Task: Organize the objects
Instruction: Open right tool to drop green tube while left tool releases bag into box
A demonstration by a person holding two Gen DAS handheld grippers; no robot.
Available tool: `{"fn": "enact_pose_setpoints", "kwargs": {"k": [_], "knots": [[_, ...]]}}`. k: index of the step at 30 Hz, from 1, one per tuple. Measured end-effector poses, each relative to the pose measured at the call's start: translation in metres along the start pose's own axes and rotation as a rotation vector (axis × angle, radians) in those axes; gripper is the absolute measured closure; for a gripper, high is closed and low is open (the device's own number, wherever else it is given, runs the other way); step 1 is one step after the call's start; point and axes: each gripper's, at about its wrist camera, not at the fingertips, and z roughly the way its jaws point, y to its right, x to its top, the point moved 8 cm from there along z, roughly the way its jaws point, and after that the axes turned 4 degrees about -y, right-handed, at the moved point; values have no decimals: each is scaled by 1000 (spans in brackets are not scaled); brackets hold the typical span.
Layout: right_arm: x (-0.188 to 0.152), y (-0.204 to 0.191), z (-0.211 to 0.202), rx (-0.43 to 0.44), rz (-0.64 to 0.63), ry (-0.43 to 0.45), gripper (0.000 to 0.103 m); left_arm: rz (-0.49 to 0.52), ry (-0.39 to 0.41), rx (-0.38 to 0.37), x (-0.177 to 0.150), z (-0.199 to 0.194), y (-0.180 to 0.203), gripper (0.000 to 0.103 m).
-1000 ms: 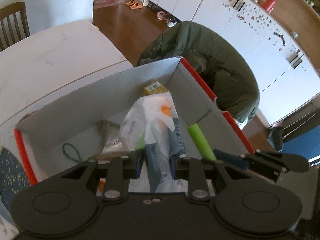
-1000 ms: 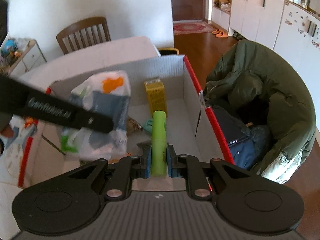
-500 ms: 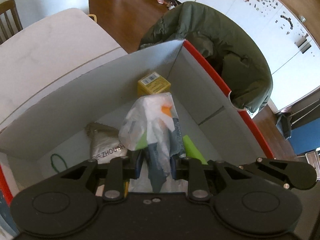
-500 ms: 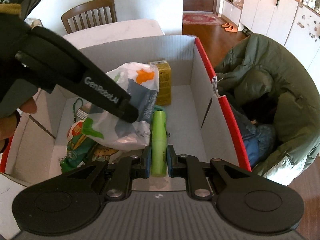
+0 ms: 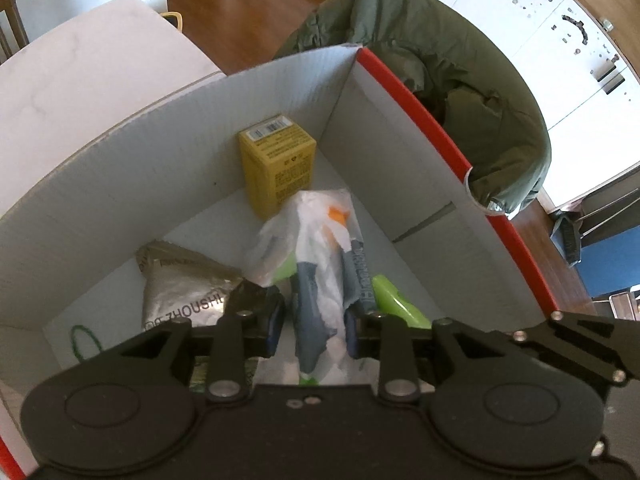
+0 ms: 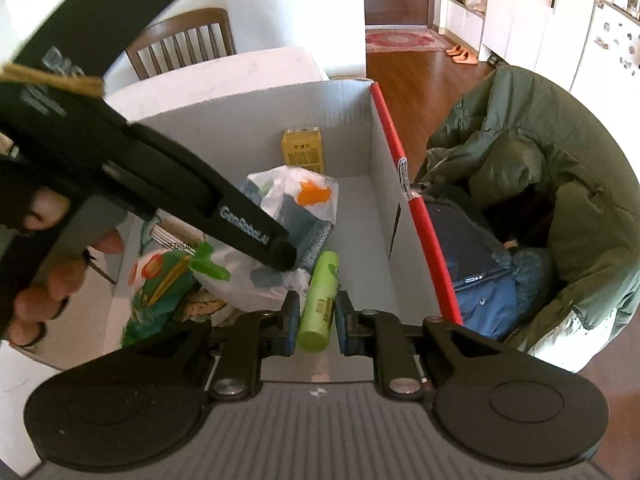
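Inside the cardboard box (image 5: 168, 168): left gripper (image 5: 314, 326) parted around a loose plastic bag (image 5: 320, 240), right gripper (image 6: 316, 320) parted around a green tube (image 6: 320, 300), yellow carton (image 5: 278, 168) at the back.

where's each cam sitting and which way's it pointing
Left wrist: on the left tool, looking down into the cardboard box; its fingers straddle the plastic bag.
Right wrist: on the right tool, facing into the box, straddling the green tube; a hand shows.
Shared: box, bag, tube, yellow carton.
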Motion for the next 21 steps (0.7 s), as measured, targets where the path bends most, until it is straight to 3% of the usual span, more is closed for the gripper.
{"fn": "enact_pose_setpoints", "kwargs": {"k": [4,10,15,21], "knots": [[0,1,-7,33,6,19,84,-11,16,-14,-4,-5,-2,69],[0,-2,-19,62,23,43,83,-8,56,-3,-19,-21,-6,48],[-3,-5,-29,87,69,54,76,-30,106,-18,-34,-41,-13,41],[-4,-13,-42,99,80,78,76,-45,186,-48,-51,-73,-17,38]]}}
